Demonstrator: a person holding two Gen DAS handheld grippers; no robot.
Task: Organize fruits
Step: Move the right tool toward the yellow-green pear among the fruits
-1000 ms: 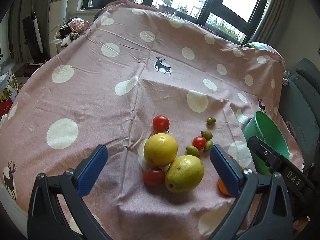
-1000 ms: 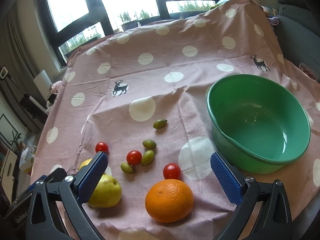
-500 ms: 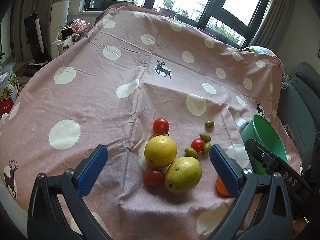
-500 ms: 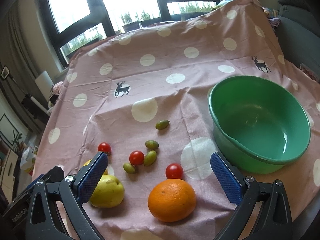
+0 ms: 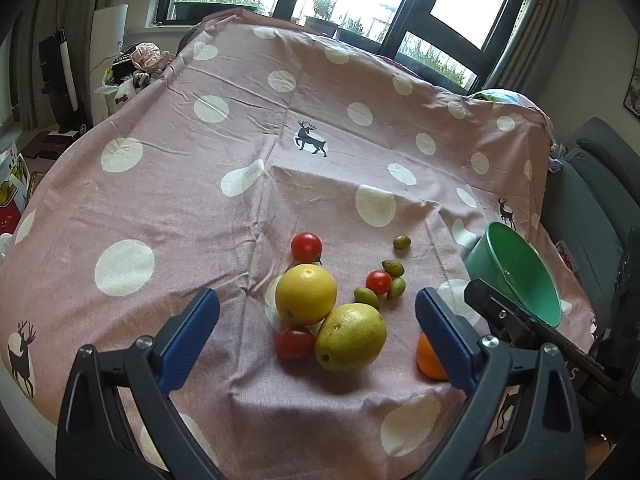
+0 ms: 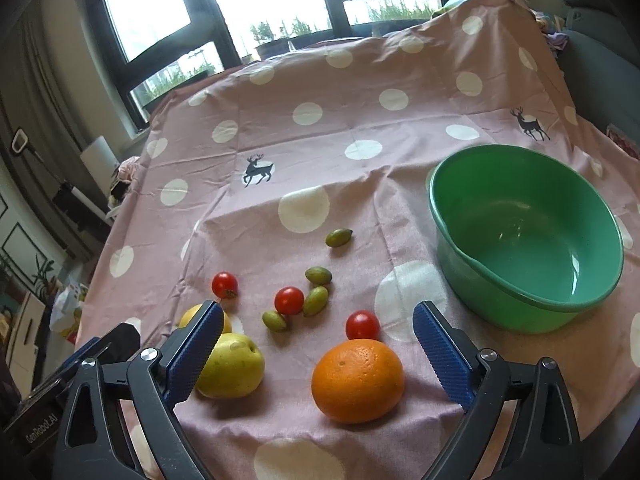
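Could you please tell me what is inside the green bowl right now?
The green bowl holds no fruit; its bare inside shows in the right wrist view. Only the near inner wall is hidden by the rim.

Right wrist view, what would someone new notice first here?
Probably the big orange, sitting on the pink spotted cloth between the open right gripper's blue pads. Next the empty green basin to its right, then the scatter of cherry tomatoes and small green fruits left of the basin.
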